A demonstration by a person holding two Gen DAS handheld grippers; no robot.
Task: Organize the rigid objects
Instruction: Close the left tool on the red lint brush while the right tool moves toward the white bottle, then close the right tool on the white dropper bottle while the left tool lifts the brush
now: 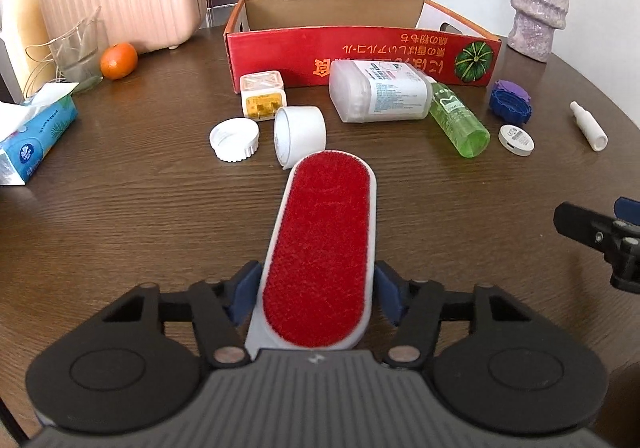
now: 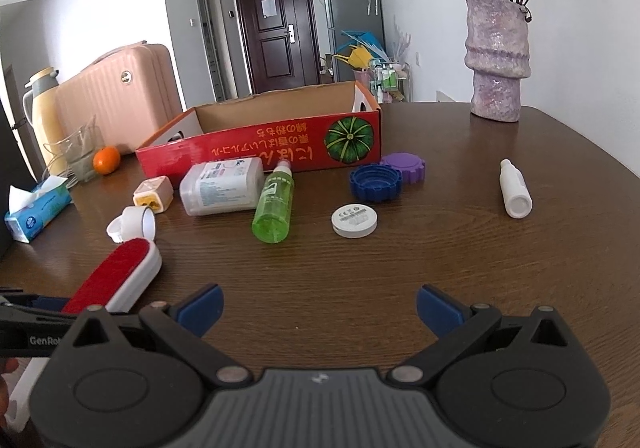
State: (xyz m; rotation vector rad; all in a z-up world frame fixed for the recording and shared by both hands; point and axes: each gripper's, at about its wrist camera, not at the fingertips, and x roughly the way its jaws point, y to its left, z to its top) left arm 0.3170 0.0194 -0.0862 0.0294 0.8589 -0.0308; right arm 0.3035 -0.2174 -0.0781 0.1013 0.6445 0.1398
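Lint brush [image 1: 320, 244]: red-faced, white-bodied, lying flat on the desk [image 1: 140, 207] near its front edge, its rounded tip just short of the white cylinder.
Left gripper [image 1: 316, 294]: blue pads [image 1: 246, 294] pressed against both long sides of the lint brush, clamped on it.
Right gripper [image 2: 318, 308]: jaws spread wide over bare desk, nothing between them.
Red cardboard box [image 1: 360, 55]: open-topped, toward the desk's far edge, interior not visible.
White cylinder [image 1: 300, 135]: on its side, beside a white ribbed cap [image 1: 234, 139] and a white-and-yellow plug adapter [image 1: 262, 95].
White flat bottle [image 1: 380, 91]: lying just before the box, touching a green bottle [image 1: 460, 119].
Right-hand group: blue cap [image 2: 374, 181] against a purple cap [image 2: 404, 165]; white round disc [image 2: 354, 220]; small white bottle [image 2: 515, 189] well apart.
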